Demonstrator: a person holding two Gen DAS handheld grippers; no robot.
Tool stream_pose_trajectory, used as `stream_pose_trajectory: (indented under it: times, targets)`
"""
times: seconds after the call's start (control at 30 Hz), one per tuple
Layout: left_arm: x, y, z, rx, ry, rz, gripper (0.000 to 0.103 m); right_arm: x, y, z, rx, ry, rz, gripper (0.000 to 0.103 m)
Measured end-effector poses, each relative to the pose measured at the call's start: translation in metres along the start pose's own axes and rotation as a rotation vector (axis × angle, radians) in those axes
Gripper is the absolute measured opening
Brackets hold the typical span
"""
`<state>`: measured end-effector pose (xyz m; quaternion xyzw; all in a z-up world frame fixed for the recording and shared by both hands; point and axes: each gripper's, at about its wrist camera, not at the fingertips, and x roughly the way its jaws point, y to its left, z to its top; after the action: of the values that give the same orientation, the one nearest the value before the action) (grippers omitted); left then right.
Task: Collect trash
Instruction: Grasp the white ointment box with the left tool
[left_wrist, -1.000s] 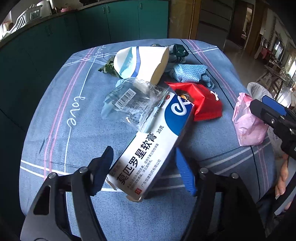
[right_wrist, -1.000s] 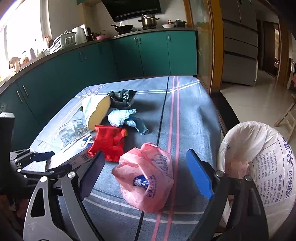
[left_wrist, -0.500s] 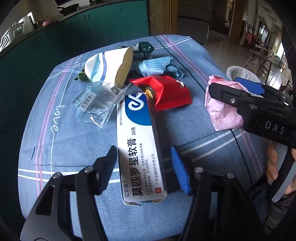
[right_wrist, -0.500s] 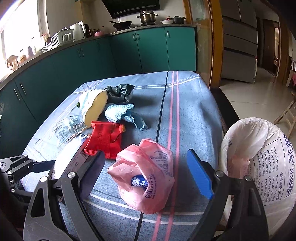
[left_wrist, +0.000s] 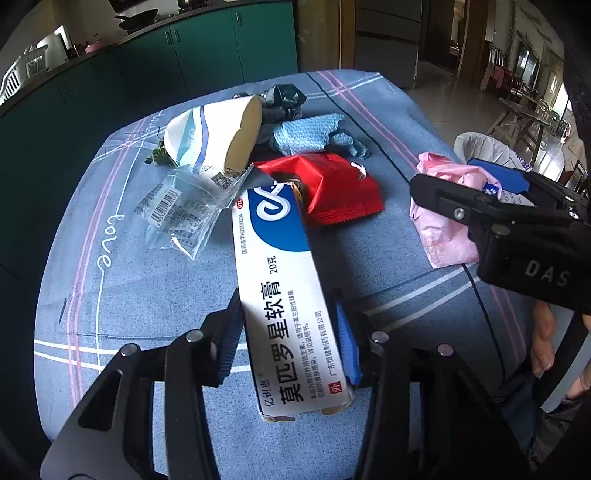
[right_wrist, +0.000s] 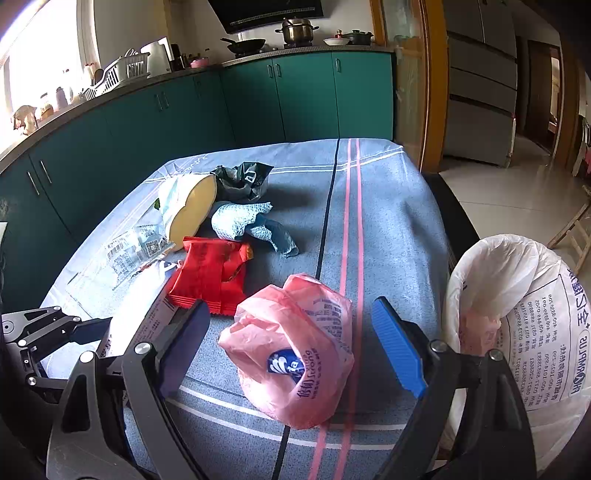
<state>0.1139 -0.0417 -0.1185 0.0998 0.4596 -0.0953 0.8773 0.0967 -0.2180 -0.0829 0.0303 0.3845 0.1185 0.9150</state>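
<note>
A long white and blue ointment box (left_wrist: 280, 280) lies on the blue tablecloth (left_wrist: 147, 288), its near end between the fingers of my left gripper (left_wrist: 290, 339). The jaws are closing, and both pads touch the box's long sides. A crumpled pink plastic bag (right_wrist: 295, 343) sits between the fingers of my right gripper (right_wrist: 290, 347), which stands wide open without touching it. Beyond lie a red snack wrapper (left_wrist: 328, 188), a clear plastic wrapper (left_wrist: 181, 210), a tipped paper cup (left_wrist: 214, 136), a blue cloth (left_wrist: 310, 133) and a dark green wrapper (left_wrist: 284, 96).
A bin lined with a white printed bag (right_wrist: 517, 314) stands off the table's right edge, beside my right gripper. Green kitchen cabinets (right_wrist: 258, 99) run behind the table. A hand (left_wrist: 543, 339) holds the right gripper's handle at the lower right of the left wrist view.
The left gripper swung round so the ointment box now runs lengthwise between its fingers, and the fingers came in onto the box's sides. The right gripper and the pink bag stayed put.
</note>
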Motion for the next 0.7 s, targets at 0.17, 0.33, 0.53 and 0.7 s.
stream_pose_trajectory:
  times: [0.17,0.33,0.53,0.7]
  targets:
    - [-0.028,0.006,-0.001,0.004,-0.076,0.03,0.047,0.005,0.0,-0.001,-0.002,0.014,-0.012,0.087]
    - [-0.049,0.017,0.005,-0.021,-0.158,0.076,0.047,0.012,0.003,-0.002,-0.013,0.034,-0.018,0.087]
    - [-0.054,0.02,0.009,-0.035,-0.185,0.13,0.047,0.014,0.012,-0.003,-0.053,0.041,-0.011,0.064]
    - [-0.052,0.02,0.008,-0.037,-0.19,0.153,0.047,0.008,0.014,-0.002,-0.064,0.006,-0.008,0.057]
